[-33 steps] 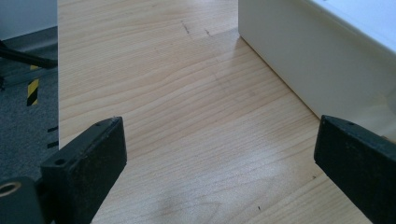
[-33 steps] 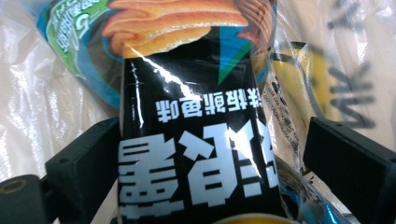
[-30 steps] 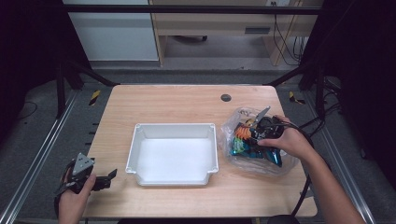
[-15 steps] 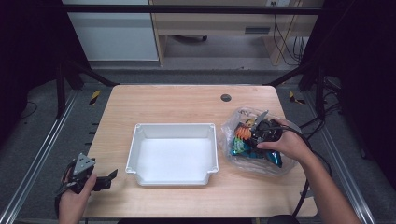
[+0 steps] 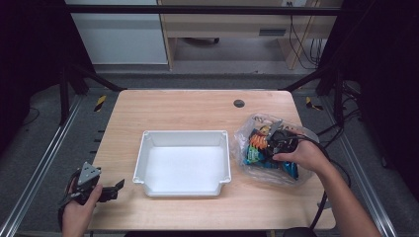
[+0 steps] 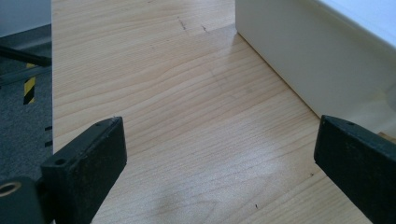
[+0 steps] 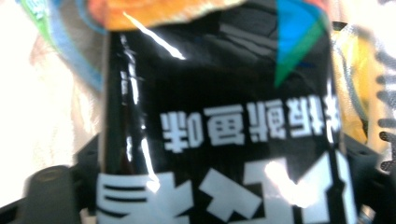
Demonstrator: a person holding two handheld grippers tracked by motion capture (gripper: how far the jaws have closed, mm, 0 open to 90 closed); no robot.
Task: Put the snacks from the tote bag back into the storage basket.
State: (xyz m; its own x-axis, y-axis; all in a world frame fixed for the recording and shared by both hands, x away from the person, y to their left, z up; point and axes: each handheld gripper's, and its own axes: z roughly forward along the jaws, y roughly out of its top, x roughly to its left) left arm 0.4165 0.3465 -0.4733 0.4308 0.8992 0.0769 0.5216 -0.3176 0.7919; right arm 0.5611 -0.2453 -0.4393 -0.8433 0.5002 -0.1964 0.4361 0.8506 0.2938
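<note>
Right claw sits down inside the clear plastic bag of snack packets at the right side of the desk, and its jaws have just been closing around a black packet. In the right gripper view that black packet, with white lettering and a blue-green corner, lies between my two jaws, its edges reaching out to both of them, so I take it as gripped at about half width. From above, my right hand covers much of the claw, and the packet itself is hard to pick out among the orange, green and blue wrappers.

My left claw rests at the near left corner of the desk, jaws spread wide with nothing between them but bare wood. In the left gripper view a wall of the white tray runs just beyond the far jaw, cut off at the picture's edge. That tray stands in the middle of the desk, just left of the bag.
</note>
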